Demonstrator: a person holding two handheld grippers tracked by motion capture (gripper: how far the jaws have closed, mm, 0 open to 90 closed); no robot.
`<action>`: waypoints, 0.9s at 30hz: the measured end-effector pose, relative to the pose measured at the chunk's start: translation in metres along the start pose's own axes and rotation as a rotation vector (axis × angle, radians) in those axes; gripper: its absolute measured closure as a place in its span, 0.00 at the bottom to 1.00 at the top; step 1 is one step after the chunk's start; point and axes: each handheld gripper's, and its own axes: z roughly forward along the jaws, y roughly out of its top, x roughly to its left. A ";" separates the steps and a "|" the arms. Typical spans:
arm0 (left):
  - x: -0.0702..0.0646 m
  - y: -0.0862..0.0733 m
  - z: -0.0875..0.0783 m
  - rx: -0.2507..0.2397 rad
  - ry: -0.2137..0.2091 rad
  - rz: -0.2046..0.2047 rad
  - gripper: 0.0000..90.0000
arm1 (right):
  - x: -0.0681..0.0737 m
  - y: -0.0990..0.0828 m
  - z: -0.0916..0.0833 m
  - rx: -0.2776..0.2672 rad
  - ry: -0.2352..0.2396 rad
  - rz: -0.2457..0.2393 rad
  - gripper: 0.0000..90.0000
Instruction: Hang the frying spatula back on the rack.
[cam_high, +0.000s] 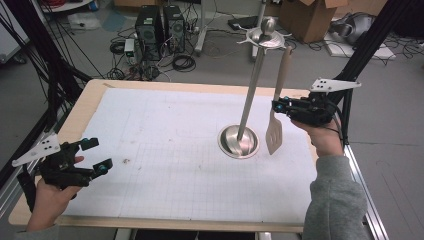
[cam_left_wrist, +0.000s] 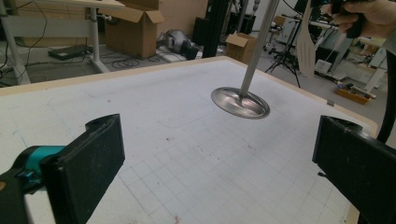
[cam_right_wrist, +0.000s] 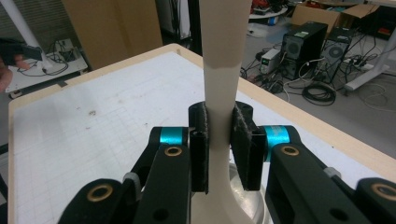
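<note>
A cream slotted spatula (cam_high: 276, 117) hangs upright beside the steel utensil stand (cam_high: 250, 95), its handle top near the stand's hooks (cam_high: 265, 37). My right gripper (cam_high: 278, 106) is shut on the spatula's handle (cam_right_wrist: 219, 116), the pads pressing it from both sides just above the blade. The stand's round base (cam_high: 238, 141) rests on the white gridded mat (cam_high: 165, 150). My left gripper (cam_high: 95, 154) is held at the table's near left corner, jaws wide open with nothing between them. From the left gripper view the stand base (cam_left_wrist: 240, 101) lies ahead.
The wooden table edge (cam_high: 95, 87) frames the mat. Beyond the table are computer towers (cam_high: 159, 27), cables and cardboard boxes (cam_high: 310, 17) on the floor. A black frame post (cam_high: 367, 45) stands at the right.
</note>
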 end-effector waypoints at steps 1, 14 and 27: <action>0.000 0.000 0.000 -0.001 0.000 -0.001 0.03 | 0.000 0.000 0.000 0.001 -0.002 -0.001 0.87; 0.000 -0.001 0.000 0.004 0.003 0.002 0.03 | 0.000 0.000 0.005 -0.010 -0.010 0.008 0.87; -0.001 0.000 -0.001 0.002 0.002 0.004 0.03 | 0.002 0.000 0.002 -0.048 -0.035 0.010 0.72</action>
